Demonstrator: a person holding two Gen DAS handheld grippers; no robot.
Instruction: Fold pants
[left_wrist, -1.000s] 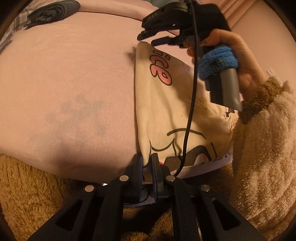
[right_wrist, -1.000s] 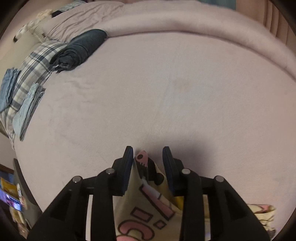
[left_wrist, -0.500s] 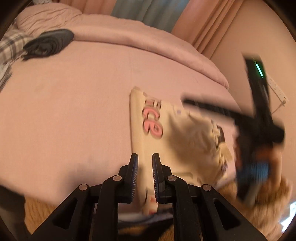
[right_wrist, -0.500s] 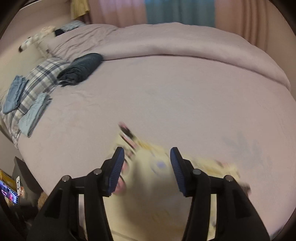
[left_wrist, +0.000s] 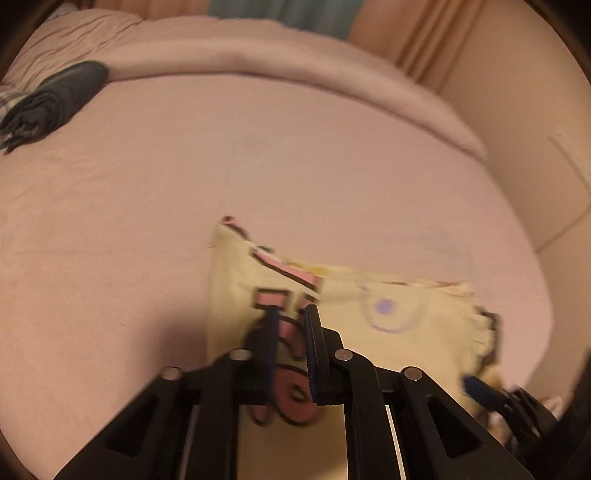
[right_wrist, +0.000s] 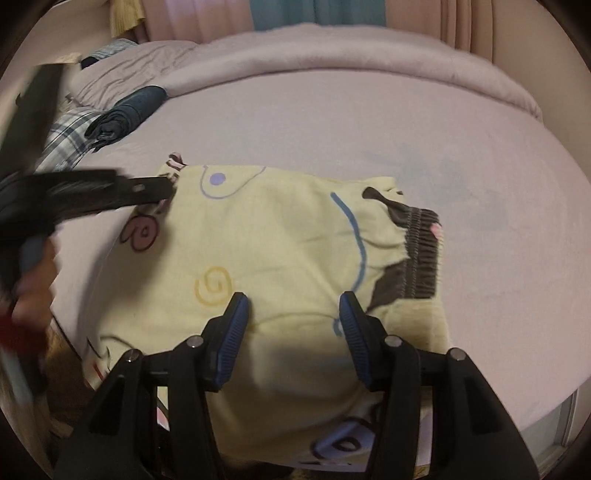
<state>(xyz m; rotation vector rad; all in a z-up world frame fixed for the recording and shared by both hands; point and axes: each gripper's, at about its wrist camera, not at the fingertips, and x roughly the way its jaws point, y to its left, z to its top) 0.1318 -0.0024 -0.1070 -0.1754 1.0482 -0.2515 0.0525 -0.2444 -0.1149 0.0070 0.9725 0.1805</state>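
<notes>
The pale yellow printed pants (right_wrist: 280, 236) lie folded on the pink bed, with the dark elastic waistband (right_wrist: 421, 254) at the right. In the left wrist view the pants (left_wrist: 369, 314) lie just ahead. My left gripper (left_wrist: 291, 314) hovers over the pants' left part with its jaws a narrow gap apart and nothing between them; it also shows in the right wrist view (right_wrist: 162, 188) at the pants' far left corner. My right gripper (right_wrist: 293, 306) is wide open and empty above the near part of the pants.
A rolled dark garment (right_wrist: 125, 114) lies at the back left of the bed (right_wrist: 369, 110), next to plaid bedding (right_wrist: 70, 136). A bunched pink duvet (left_wrist: 295, 62) runs along the far side. A wall (left_wrist: 517, 110) stands to the right.
Both grippers have let go of the pants and opened. The right gripper has drawn back toward the near edge, and the left has moved over the pants' left part. The pants now lie folded.
</notes>
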